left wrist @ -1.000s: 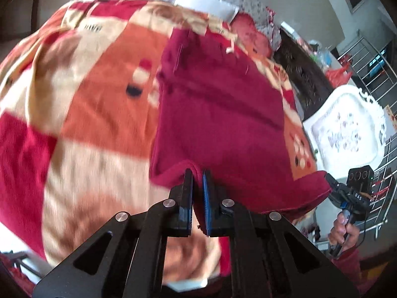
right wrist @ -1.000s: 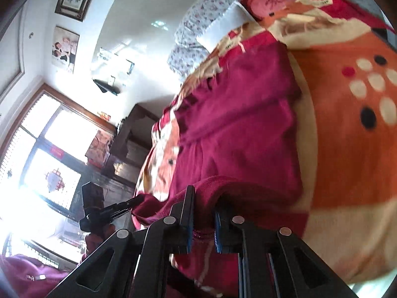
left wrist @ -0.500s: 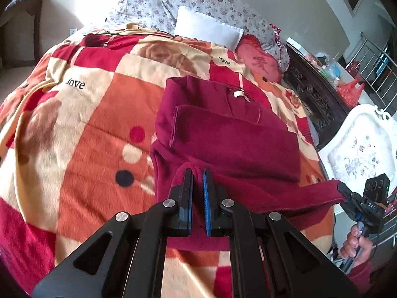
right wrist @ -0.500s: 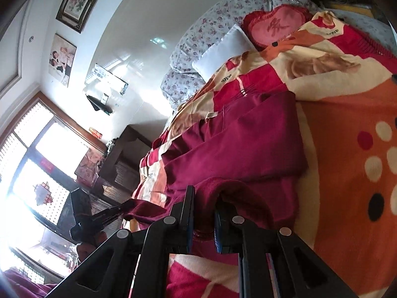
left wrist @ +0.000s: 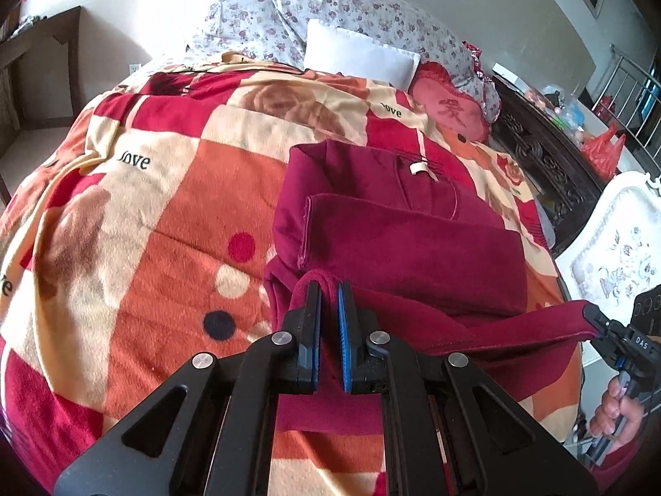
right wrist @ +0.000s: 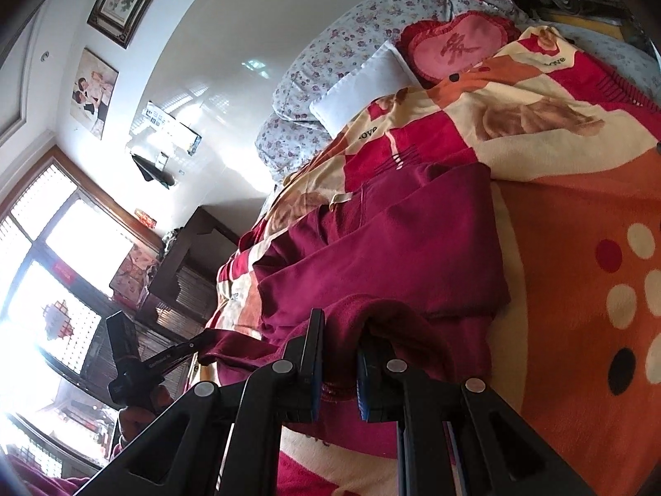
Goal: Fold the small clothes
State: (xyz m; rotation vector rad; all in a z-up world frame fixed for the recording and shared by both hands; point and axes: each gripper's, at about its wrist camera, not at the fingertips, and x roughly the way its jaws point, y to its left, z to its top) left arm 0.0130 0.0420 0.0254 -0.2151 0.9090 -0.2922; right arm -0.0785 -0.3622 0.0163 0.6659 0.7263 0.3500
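Left wrist view: the maroon garment (left wrist: 396, 239) is spread on the patterned blanket (left wrist: 165, 223), right of the blanket's middle, its long axis running from the near edge toward the pillows (left wrist: 330, 25), label end pointed at them. A folded panel is laid crosswise over its middle. The near hem is pinched at its left corner by the left gripper (left wrist: 329, 293), jaws closed on a bunched fold. The hem's other corner is held taut off the blanket's right edge by the right gripper (left wrist: 591, 317), clamped on cloth, a hand (left wrist: 615, 417) seen below it.

Right wrist view: the garment (right wrist: 384, 264) is seen lengthwise again, collar end aimed toward the white pillow (right wrist: 363, 82). The hem is gripped between the right gripper's (right wrist: 338, 330) closed jaws. At the blanket's (right wrist: 578, 248) left edge, the left gripper (right wrist: 198, 343) is seen holding the far corner.
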